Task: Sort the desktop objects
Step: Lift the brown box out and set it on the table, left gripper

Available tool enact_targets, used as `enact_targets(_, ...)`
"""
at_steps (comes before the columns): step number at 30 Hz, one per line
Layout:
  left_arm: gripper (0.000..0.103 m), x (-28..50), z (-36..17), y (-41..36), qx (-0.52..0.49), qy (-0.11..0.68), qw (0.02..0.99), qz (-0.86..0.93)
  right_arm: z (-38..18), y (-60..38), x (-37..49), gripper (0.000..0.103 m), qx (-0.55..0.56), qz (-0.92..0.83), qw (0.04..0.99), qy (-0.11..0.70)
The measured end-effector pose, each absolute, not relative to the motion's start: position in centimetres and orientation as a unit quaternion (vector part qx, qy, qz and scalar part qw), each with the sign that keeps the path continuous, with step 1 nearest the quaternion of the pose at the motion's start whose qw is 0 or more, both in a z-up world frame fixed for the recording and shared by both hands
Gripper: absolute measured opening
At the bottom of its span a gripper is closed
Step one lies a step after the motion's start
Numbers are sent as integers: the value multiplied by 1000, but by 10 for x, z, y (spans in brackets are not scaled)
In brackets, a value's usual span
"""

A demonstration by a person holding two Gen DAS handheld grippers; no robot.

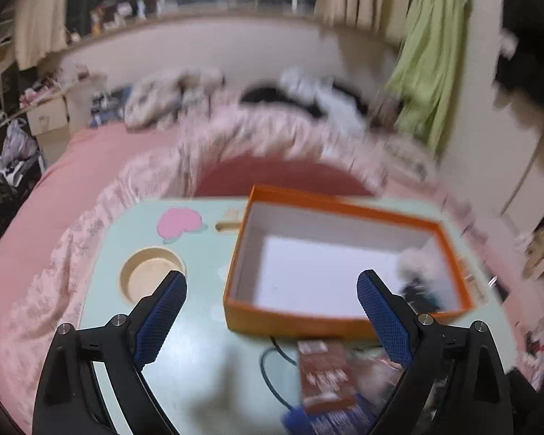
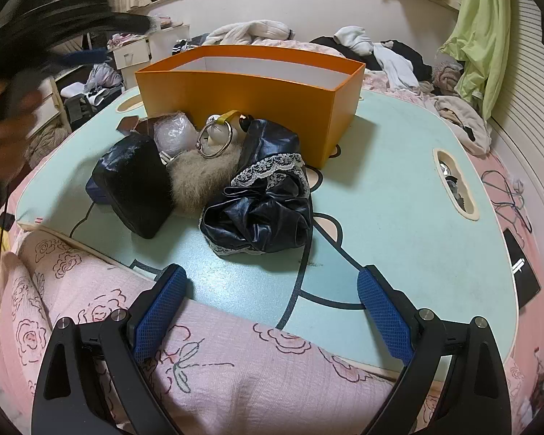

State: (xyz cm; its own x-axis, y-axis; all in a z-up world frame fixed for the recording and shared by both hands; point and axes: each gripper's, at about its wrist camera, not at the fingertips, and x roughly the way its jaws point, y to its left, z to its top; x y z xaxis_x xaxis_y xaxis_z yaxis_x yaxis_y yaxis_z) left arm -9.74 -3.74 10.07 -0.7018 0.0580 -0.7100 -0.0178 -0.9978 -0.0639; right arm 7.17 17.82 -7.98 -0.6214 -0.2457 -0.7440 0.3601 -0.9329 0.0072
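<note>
The left tongs (image 1: 272, 311) stand wide apart with nothing between their blue pads, hanging over the pale green counter (image 1: 185, 362). Just beyond them sits the orange box (image 1: 290, 319), open at the top, its white inside mostly bare; a fluffy white thing with something dark (image 1: 420, 279) lies in its near right corner, too blurred to name. Nearer than the box, a brown packet (image 1: 324, 373) and a thin dark cable (image 1: 272, 380) lie on the counter. To the left a round cup hole (image 1: 150, 275) is cut into the counter, with a pink sticker (image 1: 179, 221) farther off.

The right tongs (image 2: 272, 311) also gape open and hold nothing, poised above the near edge of the counter where a pink rose-printed quilt (image 2: 217, 373) bunches up. Ahead of them, between tongs and box, a heap blocks the way: a crumpled black shiny cloth with lace trim (image 2: 261, 214), a dark pouch (image 2: 134, 185) to its left, a tuft of pale fur (image 2: 203, 177) with a metal ring (image 2: 215, 141) between them, and a wad of clear wrap (image 2: 172, 132) behind. The heap leans close against the box's near wall. A slot (image 2: 455, 185) pierces the counter at the right. A blurred hand (image 2: 3, 137) shows at the far left. Clothes litter the bed (image 2: 391, 58) beyond, and a green garment (image 2: 486, 43) hangs at the right wall.
</note>
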Motion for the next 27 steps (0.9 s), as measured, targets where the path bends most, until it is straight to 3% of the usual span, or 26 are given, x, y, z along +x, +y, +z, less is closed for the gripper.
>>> enact_targets(2,81,-124,81,-27,-438,22,-10,899,-80,178,72,95,401,-898,169,71)
enact_targets(3,79,-128,73,-21,-453,39,-17,891,-80,178,72,95,401,-898,169,71)
enact_targets(10,78,-97,72,-20,-440,43,-1,897,-81,179,71,95,401,-898,168,71)
enact_targets(13,78,-78,86,-38,-404,4,-6,915,-81,179,71,95,401,-898,169,71)
enact_targets(16,78,-34,98,-70,-365,-86,18,927,-81,179,71,95,401,-898,169,71)
enact_targets(22,87,31,56,-84,-371,-96,-12,924,-81,179,70,95,401,-898,169,71)
enact_targets(24,90,35,21,-77,-409,-56,-33,910,-81,180,69,95,401,-898,169,71)
enact_targets(26,103,50,9,-58,-352,23,-75,933,-81,179,69,95,401,-897,168,74)
enact_targets(27,103,53,7,-56,-347,23,-77,934,-82,179,69,96,401,-898,167,76)
